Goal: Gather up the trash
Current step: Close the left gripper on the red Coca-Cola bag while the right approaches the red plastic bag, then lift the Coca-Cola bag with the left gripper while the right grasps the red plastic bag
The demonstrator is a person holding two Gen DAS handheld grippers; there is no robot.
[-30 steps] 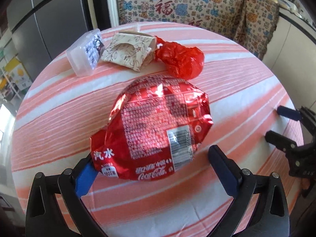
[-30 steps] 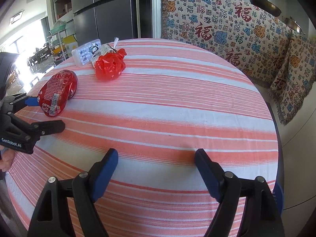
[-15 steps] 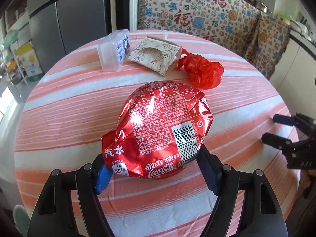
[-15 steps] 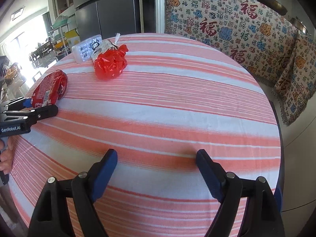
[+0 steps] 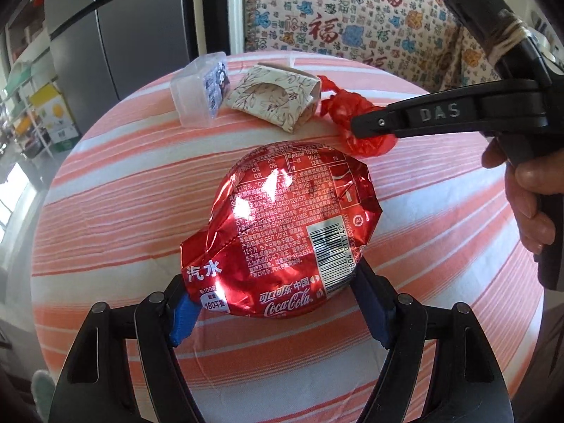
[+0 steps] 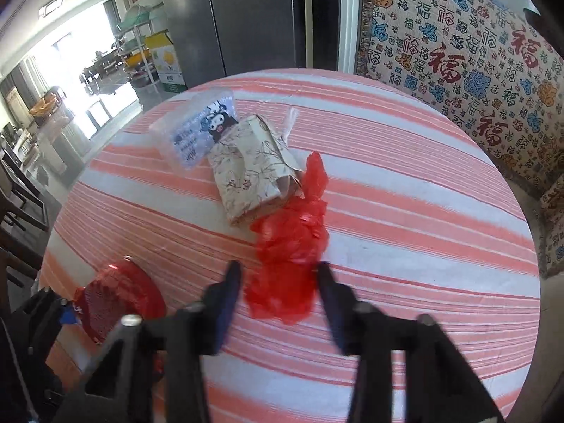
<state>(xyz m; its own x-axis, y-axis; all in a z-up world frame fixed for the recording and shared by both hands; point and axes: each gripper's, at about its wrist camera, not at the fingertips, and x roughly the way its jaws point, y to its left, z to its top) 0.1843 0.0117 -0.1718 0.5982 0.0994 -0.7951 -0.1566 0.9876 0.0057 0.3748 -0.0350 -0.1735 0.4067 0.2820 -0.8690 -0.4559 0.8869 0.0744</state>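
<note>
Your left gripper (image 5: 275, 303) clamps the crushed red Coca-Cola can (image 5: 285, 232) near the table's (image 5: 105, 211) near edge. Your right gripper (image 6: 280, 282) is closing around the crumpled red plastic bag (image 6: 292, 246) mid-table, just beside the patterned paper box (image 6: 253, 172) and clear plastic case (image 6: 190, 134).
</note>
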